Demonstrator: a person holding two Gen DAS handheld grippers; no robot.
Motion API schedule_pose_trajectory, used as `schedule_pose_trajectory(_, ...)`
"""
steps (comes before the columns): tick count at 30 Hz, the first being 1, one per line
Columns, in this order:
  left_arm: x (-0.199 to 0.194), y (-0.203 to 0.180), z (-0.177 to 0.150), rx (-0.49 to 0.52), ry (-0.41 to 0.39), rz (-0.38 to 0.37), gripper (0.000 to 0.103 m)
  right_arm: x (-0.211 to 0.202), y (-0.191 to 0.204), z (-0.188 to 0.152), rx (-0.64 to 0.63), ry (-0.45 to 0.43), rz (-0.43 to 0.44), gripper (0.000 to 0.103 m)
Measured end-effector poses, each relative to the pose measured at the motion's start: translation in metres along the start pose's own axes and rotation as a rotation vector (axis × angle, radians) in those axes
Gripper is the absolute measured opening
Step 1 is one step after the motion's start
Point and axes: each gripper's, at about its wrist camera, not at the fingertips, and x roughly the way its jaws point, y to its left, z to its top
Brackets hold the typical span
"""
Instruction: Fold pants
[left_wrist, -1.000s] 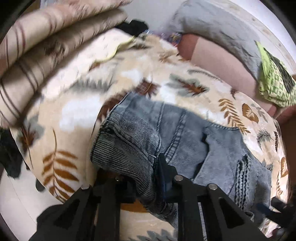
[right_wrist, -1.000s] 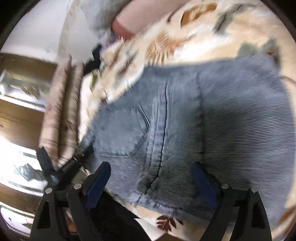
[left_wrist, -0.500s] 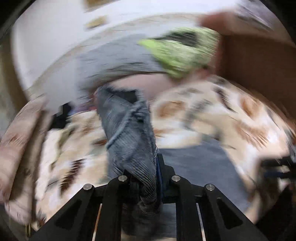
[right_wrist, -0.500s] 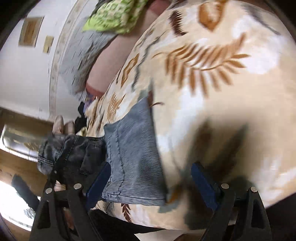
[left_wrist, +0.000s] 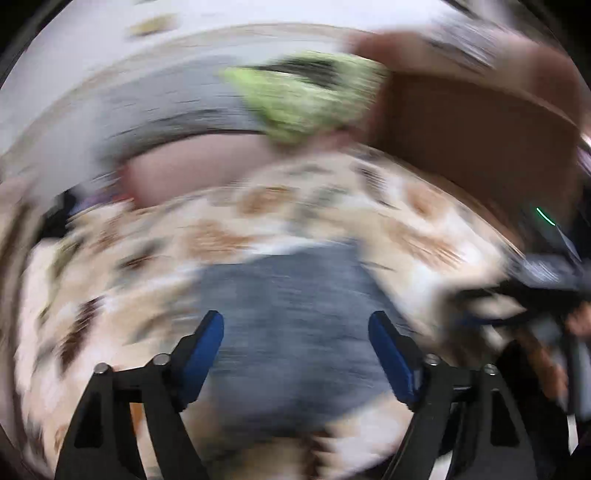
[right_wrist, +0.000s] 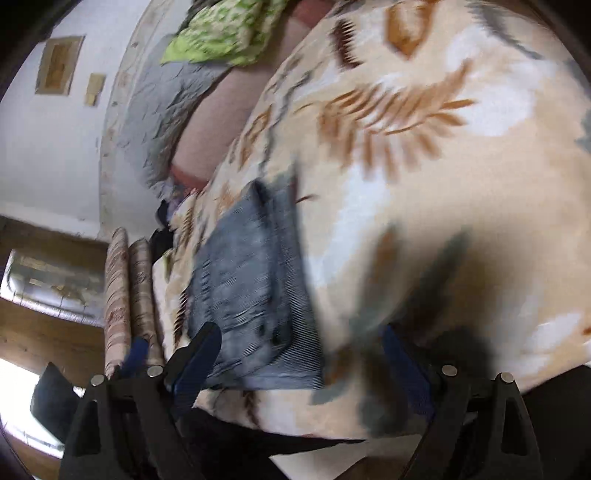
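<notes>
The left gripper is opening its jaws, and nothing is pinched between them. The right gripper is wide open and holds nothing. The folded pants lie flat near the front edge of the leafy blanket. A green cloth sits at the far edge.

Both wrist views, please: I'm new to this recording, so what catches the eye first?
The grey denim pants lie in a folded stack on the leaf-print blanket, at the bed's near left edge in the right wrist view. A bright green cloth sits on the grey and pink bedding behind them. The left gripper hangs over the denim, jaws opening with nothing pinched, and the right gripper is open over the blanket.
</notes>
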Motion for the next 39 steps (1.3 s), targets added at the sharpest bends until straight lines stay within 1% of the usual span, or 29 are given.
schedule_pose_trajectory(1,0.008,0.019,-0.001,-0.045,0.032,0.064,0.082,0.006,0.008,-0.002,-0.012,0.028,0.029,0.091)
schedule_pose_trajectory(2,0.017,0.032,-0.001,-0.075,0.066,0.101,0.082,0.013,0.013,-0.004,-0.015,0.055,0.054,0.091)
schedule_pose_trajectory(3,0.028,0.047,-0.005,-0.119,0.116,0.135,0.082,0.019,0.016,-0.005,-0.011,0.075,0.065,0.091)
schedule_pose_trajectory(4,0.034,0.058,-0.009,-0.147,0.144,0.146,0.082,0.028,0.019,-0.007,-0.003,0.092,0.048,0.091)
schedule_pose_trajectory(6,0.035,0.065,-0.015,-0.164,0.138,0.152,0.082,0.039,0.019,-0.009,0.019,0.103,0.019,0.091)
schedule_pose_trajectory(7,0.036,0.066,-0.017,-0.162,0.137,0.151,0.082,0.042,0.018,-0.010,0.049,0.108,0.024,0.091)
schedule_pose_trajectory(8,0.040,0.064,-0.019,-0.148,0.145,0.147,0.082,0.039,0.017,-0.011,0.080,0.092,0.048,0.090)
schedule_pose_trajectory(10,0.050,0.057,-0.024,-0.128,0.156,0.141,0.082,0.029,0.025,-0.012,0.082,0.043,0.119,0.090)
schedule_pose_trajectory(13,0.075,0.053,-0.031,-0.124,0.203,0.126,0.082,0.037,0.036,-0.010,0.088,0.071,0.197,0.090)
schedule_pose_trajectory(15,0.078,0.051,-0.035,-0.134,0.207,0.116,0.082,0.048,0.032,-0.008,0.093,0.072,0.168,0.090)
schedule_pose_trajectory(16,0.078,0.050,-0.035,-0.133,0.207,0.114,0.082,0.060,0.022,-0.007,0.120,0.084,0.134,0.090)
schedule_pose_trajectory(17,0.078,0.051,-0.034,-0.132,0.208,0.111,0.082,0.068,0.013,-0.008,0.161,0.103,0.109,0.088)
schedule_pose_trajectory(18,0.077,0.052,-0.036,-0.132,0.205,0.110,0.082,0.075,0.003,-0.011,0.209,0.110,0.122,0.087)
schedule_pose_trajectory(19,0.075,0.053,-0.036,-0.134,0.198,0.112,0.082,0.074,-0.002,-0.012,0.226,0.099,0.150,0.087)
schedule_pose_trajectory(21,0.071,0.059,-0.033,-0.147,0.173,0.140,0.082,0.069,0.004,-0.011,0.208,0.097,0.146,0.087)
schedule_pose_trajectory(23,0.072,0.063,-0.033,-0.166,0.167,0.149,0.082,0.060,0.018,-0.009,0.142,0.077,0.137,0.087)
schedule_pose_trajectory(25,0.083,0.064,-0.036,-0.168,0.211,0.143,0.082,0.059,0.028,-0.006,0.101,0.072,0.130,0.087)
schedule_pose_trajectory(26,0.089,0.061,-0.040,-0.156,0.229,0.145,0.082,0.064,0.027,-0.004,0.102,0.088,0.120,0.085)
schedule_pose_trajectory(27,0.092,0.059,-0.042,-0.145,0.233,0.150,0.082,0.070,0.023,-0.002,0.108,0.107,0.100,0.077)
schedule_pose_trajectory(28,0.093,0.058,-0.044,-0.144,0.234,0.153,0.082,0.082,0.017,-0.001,0.115,0.131,0.063,0.073)
schedule_pose_trajectory(29,0.093,0.058,-0.044,-0.151,0.232,0.154,0.082,0.084,0.013,0.003,0.126,0.136,0.045,0.063)
schedule_pose_trajectory(30,0.093,0.059,-0.044,-0.159,0.232,0.150,0.082,0.086,0.010,0.004,0.135,0.132,0.033,0.056)
schedule_pose_trajectory(31,0.094,0.060,-0.044,-0.162,0.237,0.147,0.082,0.085,0.011,0.005,0.126,0.133,0.019,0.052)
schedule_pose_trajectory(32,0.094,0.060,-0.044,-0.163,0.240,0.146,0.082,0.084,0.013,0.006,0.099,0.138,-0.010,0.045)
schedule_pose_trajectory(33,0.095,0.060,-0.043,-0.163,0.243,0.144,0.082,0.084,0.014,0.006,0.080,0.144,-0.035,0.034)
schedule_pose_trajectory(34,0.095,0.060,-0.044,-0.164,0.244,0.144,0.082,0.085,0.014,0.006,0.063,0.151,-0.060,0.027)
schedule_pose_trajectory(35,0.095,0.060,-0.043,-0.165,0.245,0.143,0.082,0.086,0.016,0.006,0.033,0.158,-0.091,0.015)
schedule_pose_trajectory(36,0.094,0.060,-0.043,-0.163,0.245,0.142,0.082,0.088,0.018,0.006,0.012,0.163,-0.107,0.012)
schedule_pose_trajectory(39,0.086,0.063,-0.039,-0.163,0.229,0.145,0.082,0.085,0.032,0.003,-0.040,0.153,-0.116,0.009)
